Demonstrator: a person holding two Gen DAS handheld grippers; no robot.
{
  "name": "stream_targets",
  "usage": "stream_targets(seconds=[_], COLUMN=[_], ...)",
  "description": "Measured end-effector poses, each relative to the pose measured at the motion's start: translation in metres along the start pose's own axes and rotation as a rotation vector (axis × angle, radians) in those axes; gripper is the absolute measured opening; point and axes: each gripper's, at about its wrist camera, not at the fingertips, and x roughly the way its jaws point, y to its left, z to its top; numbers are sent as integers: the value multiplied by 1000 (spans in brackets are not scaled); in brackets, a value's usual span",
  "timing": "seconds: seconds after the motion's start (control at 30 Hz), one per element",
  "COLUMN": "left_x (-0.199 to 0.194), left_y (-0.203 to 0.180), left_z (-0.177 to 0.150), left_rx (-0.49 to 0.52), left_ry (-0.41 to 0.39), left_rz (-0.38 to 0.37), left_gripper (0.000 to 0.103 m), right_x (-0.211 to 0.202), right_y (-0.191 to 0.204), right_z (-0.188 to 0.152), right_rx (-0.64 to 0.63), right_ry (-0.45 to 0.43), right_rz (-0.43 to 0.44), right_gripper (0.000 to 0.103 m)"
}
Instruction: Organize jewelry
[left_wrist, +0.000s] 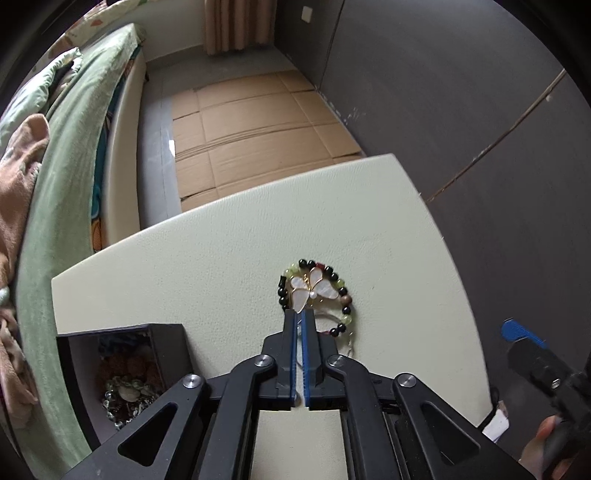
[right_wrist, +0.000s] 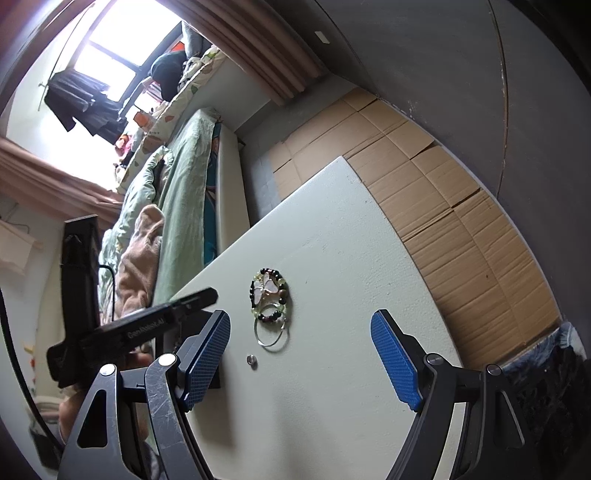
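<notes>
Left gripper pinched together, empty, above bracelet mid-table; right gripper spread wide.

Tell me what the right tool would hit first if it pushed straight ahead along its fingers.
Probably the bare white table. The right tool is open and angled down at it; the small silver stud and silver hoops lie left of its centre line, though depth is unclear.

"GenAssist.AI" on left claw
</notes>
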Motion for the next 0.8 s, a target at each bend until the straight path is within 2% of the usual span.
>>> stream_targets(seconds=[0.03,0.1,0.13,0.2,0.4,0.47,0.5,0.67,0.73,0.8], left_x=[3,8,11,18,34,39,43,46,46,45], left_y=[1,4,6,9,8,5,4,7,13,19], left_z=[-1,-1,-2,-4,-5,-4,-4,-5,-5,-6], left_rx=[-5,-19,-28,-41,-52,-46,-41,-55,-69,-80], left_ry=[3,6,8,16,31,42,50,53,68,70], left_rz=[-1,-7,-10,-19,32,49,55,78,107,93], left_gripper=[19,34,34,34,33,29,23,21,15,15], right_x=[0,0,0,-1,-2,-3,-3,-3,-2,-1], right_y=[-1,-4,-5,-6,-5,-6,-7,-8,-8,-8], right_z=[0,2,3,2,3,4,4,5,5,5], right_rx=[1,9,14,17,5,8,10,13,9,5], right_ry=[-1,-1,-2,-6,-8,-11,-12,-15,-14,-10], right_rz=[-2,-6,-9,-9,-11,-13,-13,-17,-19,-22], right_gripper=[79,79,79,79,79,79,79,79,79,79])
